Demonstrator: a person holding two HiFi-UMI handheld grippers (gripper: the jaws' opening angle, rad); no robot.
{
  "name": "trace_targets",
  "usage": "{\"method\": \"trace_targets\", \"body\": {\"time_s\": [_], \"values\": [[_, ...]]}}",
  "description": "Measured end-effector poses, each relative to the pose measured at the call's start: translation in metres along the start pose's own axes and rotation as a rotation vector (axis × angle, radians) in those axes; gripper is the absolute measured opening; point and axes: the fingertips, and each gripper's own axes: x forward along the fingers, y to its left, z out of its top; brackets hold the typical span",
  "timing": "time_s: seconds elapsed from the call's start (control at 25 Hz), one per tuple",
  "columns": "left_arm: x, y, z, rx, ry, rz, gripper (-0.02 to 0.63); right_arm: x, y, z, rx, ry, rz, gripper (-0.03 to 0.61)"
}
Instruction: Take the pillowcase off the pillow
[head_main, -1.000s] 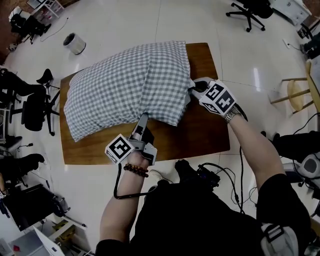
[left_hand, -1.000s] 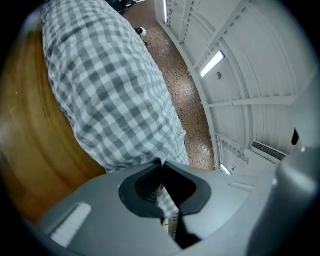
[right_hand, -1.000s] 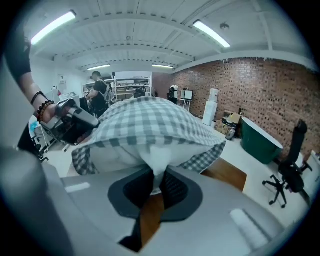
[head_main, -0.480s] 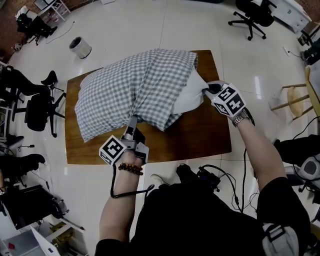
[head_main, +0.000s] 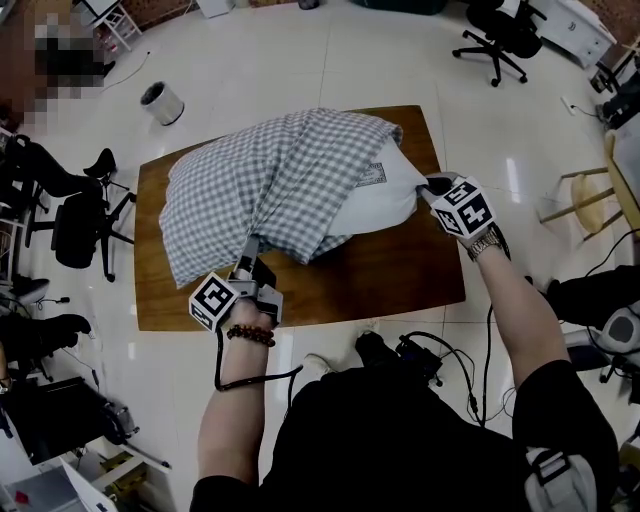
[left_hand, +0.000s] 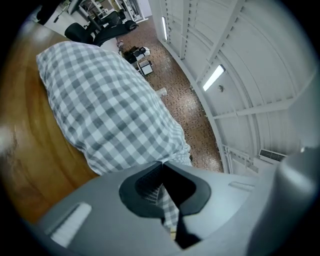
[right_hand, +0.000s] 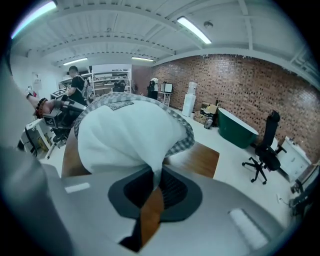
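Observation:
A grey-and-white checked pillowcase (head_main: 260, 180) lies across the wooden table (head_main: 400, 275) with the white pillow (head_main: 385, 195) bulging out of its right-hand opening. My left gripper (head_main: 248, 258) is shut on a bunched fold of the pillowcase (left_hand: 167, 210) at the near edge, the cloth drawn taut toward it. My right gripper (head_main: 430, 186) is shut on the white pillow's corner (right_hand: 152, 175) at the table's right side. In the right gripper view the pillow (right_hand: 125, 137) fills the middle with the checked hem (right_hand: 182, 140) round it.
Office chairs (head_main: 495, 30) stand on the white floor at the far right and more (head_main: 70, 225) at the left. A small round bin (head_main: 158, 96) sits beyond the table's far left corner. A wooden stool (head_main: 590, 190) is at the right edge. Cables lie by my feet (head_main: 415, 350).
The left gripper has pulled the pillowcase to the left and toward me. The right gripper has drawn the pillow rightward, so more white pillow now shows outside the case.

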Motion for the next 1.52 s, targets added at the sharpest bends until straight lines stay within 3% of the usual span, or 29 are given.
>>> {"method": "trace_targets", "body": {"time_s": [0.2, 0.44, 0.64, 0.84, 1.04, 1.28, 1.52], "values": [[0.004, 0.003, -0.005, -0.002, 0.04, 0.006, 0.005, 0.001, -0.001, -0.014, 0.048, 0.028, -0.004, 0.015], [-0.018, 0.003, -0.025, -0.017, 0.145, 0.001, 0.009, 0.004, 0.044, -0.022, 0.009, 0.04, -0.007, 0.054], [-0.051, -0.013, -0.033, 0.033, 0.205, -0.034, 0.115, -0.007, 0.081, -0.047, -0.006, 0.108, 0.004, 0.158], [-0.068, -0.045, -0.03, 0.077, 0.236, -0.099, 0.135, -0.037, 0.089, -0.058, 0.005, 0.127, -0.021, 0.173], [-0.091, -0.088, -0.021, 0.181, 0.294, -0.159, 0.137, -0.08, 0.108, -0.047, 0.006, 0.103, -0.083, 0.173], [-0.133, -0.134, 0.006, 0.353, 0.427, -0.231, 0.15, -0.117, 0.162, -0.013, 0.005, 0.06, -0.165, 0.173], [-0.125, -0.203, 0.018, 0.538, 0.529, -0.283, 0.155, -0.15, 0.17, 0.017, 0.014, 0.034, -0.21, 0.173]]}}
